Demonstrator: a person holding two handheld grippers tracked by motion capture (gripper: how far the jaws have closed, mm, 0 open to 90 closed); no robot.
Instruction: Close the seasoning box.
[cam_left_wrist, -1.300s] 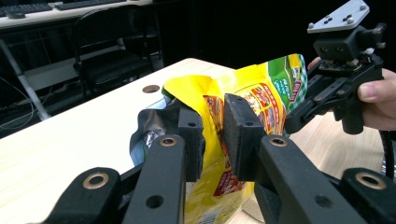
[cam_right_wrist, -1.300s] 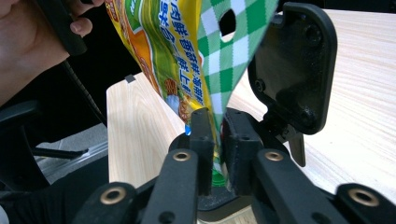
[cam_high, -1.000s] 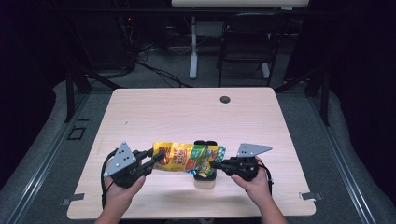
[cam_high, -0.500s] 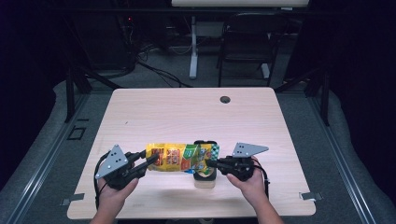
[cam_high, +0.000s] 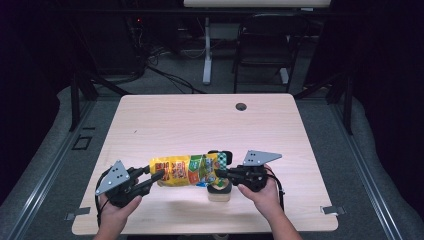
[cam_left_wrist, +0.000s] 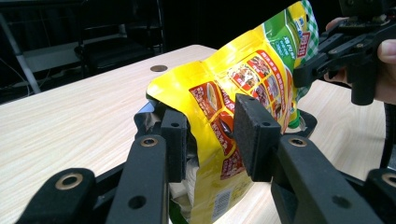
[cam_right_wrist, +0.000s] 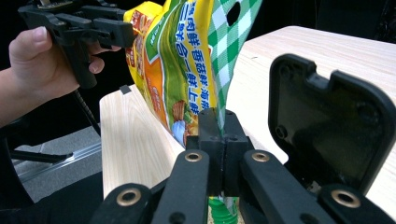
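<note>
Two grippers on one yellow snack pouch (cam_high: 186, 170), held level above tabletop (cam_high: 200, 120) | right gripper (cam_right_wrist: 218, 122): jaws clamped on pouch's green-checked end | left gripper (cam_left_wrist: 212, 136): jaws just been opening, pouch's yellow end between pads, pads apparently not pressing | black-lidded box (cam_high: 220, 191) beneath pouch's checked end, lid (cam_right_wrist: 327, 121) raised.

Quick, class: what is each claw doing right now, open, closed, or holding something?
Left claw: open, jaws just been opening; the yellow snack bag sits between them, unpressed.
Right claw: closed on the bag's green checked end.
</note>
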